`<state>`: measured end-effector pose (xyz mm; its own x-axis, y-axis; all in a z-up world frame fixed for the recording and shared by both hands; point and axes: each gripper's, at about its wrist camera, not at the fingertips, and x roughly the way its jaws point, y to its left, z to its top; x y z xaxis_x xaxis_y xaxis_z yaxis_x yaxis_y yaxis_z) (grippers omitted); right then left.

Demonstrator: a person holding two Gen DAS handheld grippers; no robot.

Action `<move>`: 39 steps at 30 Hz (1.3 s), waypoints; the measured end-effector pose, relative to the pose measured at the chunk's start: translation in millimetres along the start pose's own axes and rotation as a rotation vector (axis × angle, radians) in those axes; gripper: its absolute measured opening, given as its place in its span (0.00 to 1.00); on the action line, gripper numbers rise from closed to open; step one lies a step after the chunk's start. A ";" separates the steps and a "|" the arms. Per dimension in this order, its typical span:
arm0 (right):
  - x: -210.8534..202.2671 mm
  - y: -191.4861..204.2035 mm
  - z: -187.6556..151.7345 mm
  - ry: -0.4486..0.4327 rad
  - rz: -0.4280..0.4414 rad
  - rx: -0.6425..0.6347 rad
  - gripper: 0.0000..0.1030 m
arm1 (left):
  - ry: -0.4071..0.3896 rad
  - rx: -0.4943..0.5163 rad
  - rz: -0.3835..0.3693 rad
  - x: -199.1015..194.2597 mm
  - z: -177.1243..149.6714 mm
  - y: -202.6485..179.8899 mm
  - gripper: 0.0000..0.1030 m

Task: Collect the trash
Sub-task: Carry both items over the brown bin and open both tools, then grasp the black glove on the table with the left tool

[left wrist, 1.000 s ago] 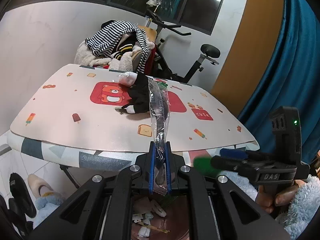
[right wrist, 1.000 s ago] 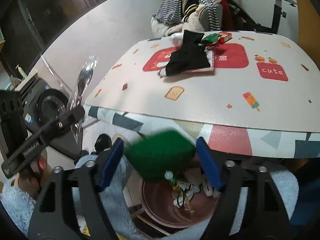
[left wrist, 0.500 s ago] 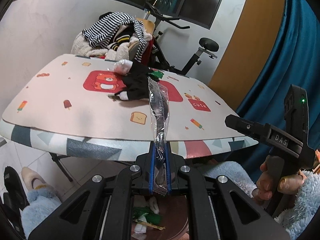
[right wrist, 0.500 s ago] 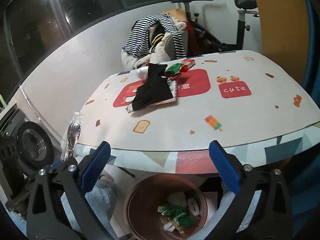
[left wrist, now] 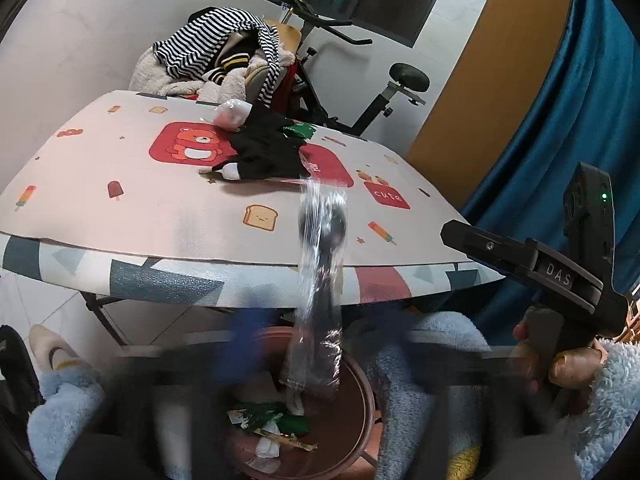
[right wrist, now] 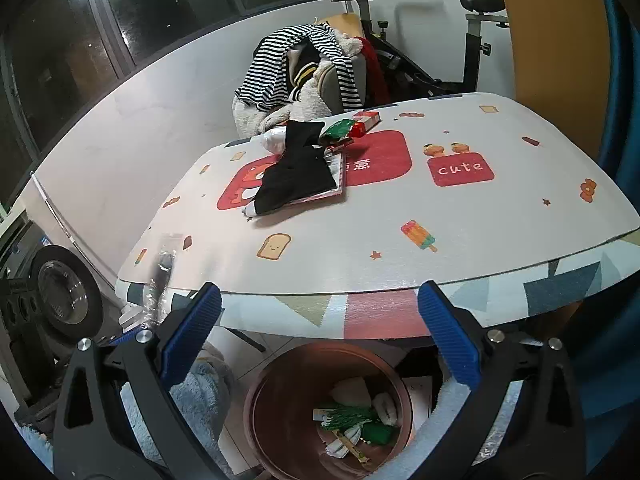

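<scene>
A striped garment [right wrist: 304, 60] lay heaped on a chair beyond the table [right wrist: 400, 272], beside an exercise bike [right wrist: 472, 20]. A black cloth [right wrist: 296, 176] rested on the table's cartoon-printed top. A blue curtain [left wrist: 560, 120] hung nearby.

— What sort of place is this?

— A lived-in room at home. An exercise bike [right wrist: 420, 40] stands by the wall, and beside it a chair is heaped with clothes, a striped top [left wrist: 216, 46] uppermost.

— Anything else homely?

— The surface [right wrist: 400, 216] wears a childish cloth printed with a bear, toast, ice lollies and the word "cute". A blue curtain [left wrist: 560, 128] hangs at one side, dark windows run above the white wall, and a front-loading washing machine [right wrist: 60, 292] sits low in the corner.

— And the floor?

— Pale tiles, a brown waste bin [right wrist: 328, 412] under the surface's edge, and fluffy blue slippers [left wrist: 60, 396].
</scene>
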<state>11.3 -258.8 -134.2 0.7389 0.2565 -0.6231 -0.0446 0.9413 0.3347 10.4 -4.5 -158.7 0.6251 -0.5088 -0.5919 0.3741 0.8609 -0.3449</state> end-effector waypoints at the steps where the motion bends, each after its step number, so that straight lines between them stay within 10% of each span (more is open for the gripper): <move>1: -0.2 -0.1 -0.2 0.002 -0.001 0.002 0.94 | -0.012 -0.001 0.003 -1.3 0.0 -0.1 0.89; 20: 9.0 -4.3 -4.0 0.037 0.032 0.013 0.94 | -0.016 -0.013 0.227 2.4 2.3 16.0 0.94; 39: 25.1 -12.2 39.9 -0.078 -0.030 -0.020 0.94 | -0.142 0.030 0.259 -2.0 73.4 28.4 0.94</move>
<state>57.3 -272.6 -125.7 0.7902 0.2113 -0.5753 -0.0348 0.9526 0.3022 70.1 20.5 -113.9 0.7916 -0.2693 -0.5486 0.2082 0.9628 -0.1722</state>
